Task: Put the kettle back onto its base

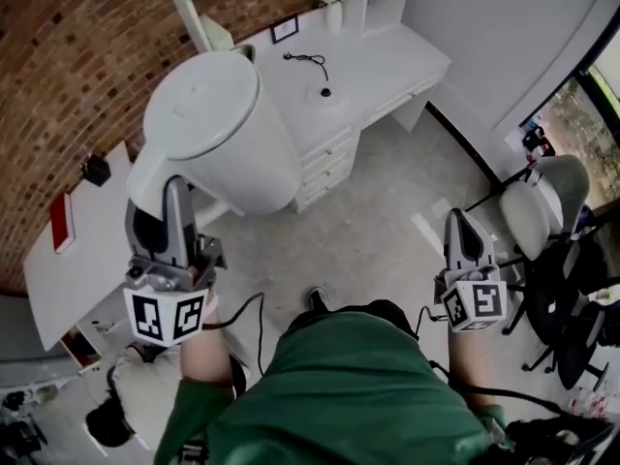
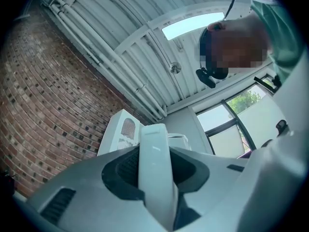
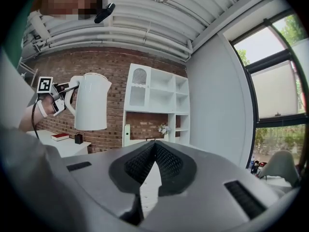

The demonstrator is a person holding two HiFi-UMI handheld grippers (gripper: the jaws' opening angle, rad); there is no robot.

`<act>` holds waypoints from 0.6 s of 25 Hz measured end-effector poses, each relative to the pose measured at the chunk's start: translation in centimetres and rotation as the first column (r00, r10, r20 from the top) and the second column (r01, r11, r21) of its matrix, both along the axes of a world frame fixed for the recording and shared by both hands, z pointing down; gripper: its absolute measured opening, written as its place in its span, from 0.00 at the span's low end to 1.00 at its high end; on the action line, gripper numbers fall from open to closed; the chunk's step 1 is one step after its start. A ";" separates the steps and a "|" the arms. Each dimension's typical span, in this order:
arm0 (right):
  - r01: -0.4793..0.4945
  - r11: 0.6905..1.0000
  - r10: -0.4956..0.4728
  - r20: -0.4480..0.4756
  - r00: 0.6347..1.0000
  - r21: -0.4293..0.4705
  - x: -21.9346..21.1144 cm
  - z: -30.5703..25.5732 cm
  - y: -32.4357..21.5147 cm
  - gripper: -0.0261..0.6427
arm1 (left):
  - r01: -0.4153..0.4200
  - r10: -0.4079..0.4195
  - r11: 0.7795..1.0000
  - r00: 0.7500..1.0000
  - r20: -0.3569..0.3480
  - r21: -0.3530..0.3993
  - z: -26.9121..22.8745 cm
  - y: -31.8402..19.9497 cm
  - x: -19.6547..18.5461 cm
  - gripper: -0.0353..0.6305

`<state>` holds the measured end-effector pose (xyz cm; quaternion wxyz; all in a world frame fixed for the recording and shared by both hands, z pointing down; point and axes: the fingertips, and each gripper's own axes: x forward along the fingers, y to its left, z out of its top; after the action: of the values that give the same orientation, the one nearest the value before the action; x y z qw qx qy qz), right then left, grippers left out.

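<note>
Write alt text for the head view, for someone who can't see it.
Seen from above, a person in a green top holds a white kettle in the air by its handle with the left gripper. The right gripper is empty, jaws shut. Ahead, a white desk holds the base and its cord.

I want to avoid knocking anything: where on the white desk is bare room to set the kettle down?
The desk is bare right of the base, up to its corner, and in front, above the drawers. Crowded at the back: cable, frame, vase.
</note>
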<state>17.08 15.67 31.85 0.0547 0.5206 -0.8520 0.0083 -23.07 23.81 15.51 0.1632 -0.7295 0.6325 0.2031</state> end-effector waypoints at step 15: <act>0.000 0.999 -0.001 -0.023 1.000 -0.052 -3.9 2.1 -8.5 0.07 | -0.019 0.019 0.999 1.000 0.010 -0.041 2.7 -12.5 -2.2 0.27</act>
<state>13.14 7.20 33.96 0.0780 0.5189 -0.8509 0.0246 -25.23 11.35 18.17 0.1494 -0.7396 0.6288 0.1879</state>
